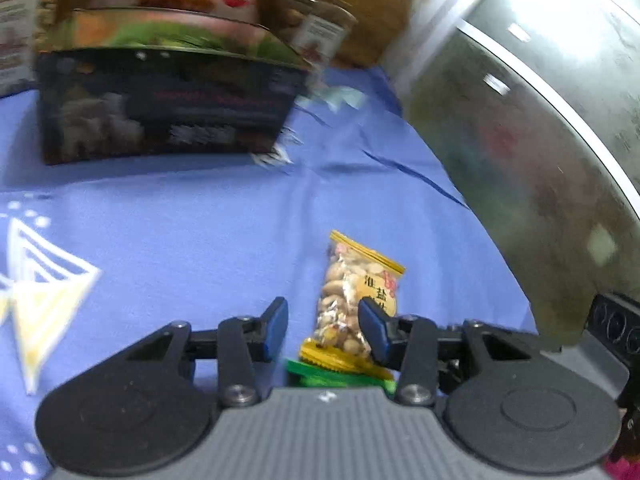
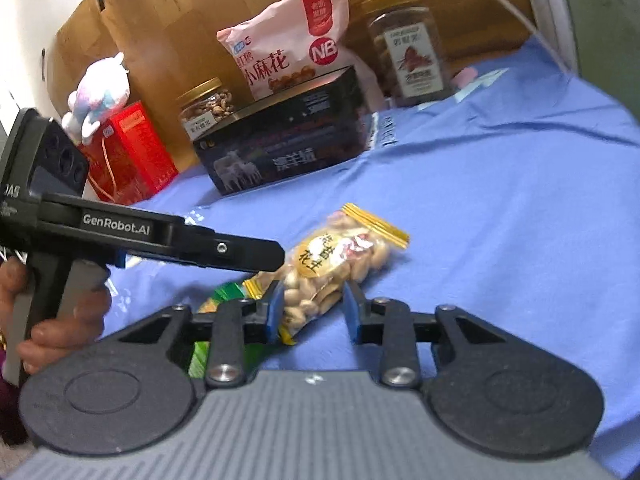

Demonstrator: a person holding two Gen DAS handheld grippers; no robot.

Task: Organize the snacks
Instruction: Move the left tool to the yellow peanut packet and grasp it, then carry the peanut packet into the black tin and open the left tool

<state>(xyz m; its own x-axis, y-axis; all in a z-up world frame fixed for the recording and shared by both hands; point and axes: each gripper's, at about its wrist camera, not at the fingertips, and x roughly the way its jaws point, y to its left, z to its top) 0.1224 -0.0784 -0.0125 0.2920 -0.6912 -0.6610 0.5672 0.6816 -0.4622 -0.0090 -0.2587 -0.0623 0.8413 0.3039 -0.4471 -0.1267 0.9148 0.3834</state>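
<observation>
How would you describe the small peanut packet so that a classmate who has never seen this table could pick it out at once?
Start at the big black box at the back of the blue cloth. Nearer than it, alone on the open cloth, lies the peanut packet. It is clear with yellow ends and shows pale peanuts; a green packet lies at its near end.

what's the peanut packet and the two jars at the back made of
Peanut packet: clear glossy plastic film; the nuts show through and it glints. Both jars: clear, probably plastic though possibly glass, contents visible, with gold metallic-looking lids.
</observation>
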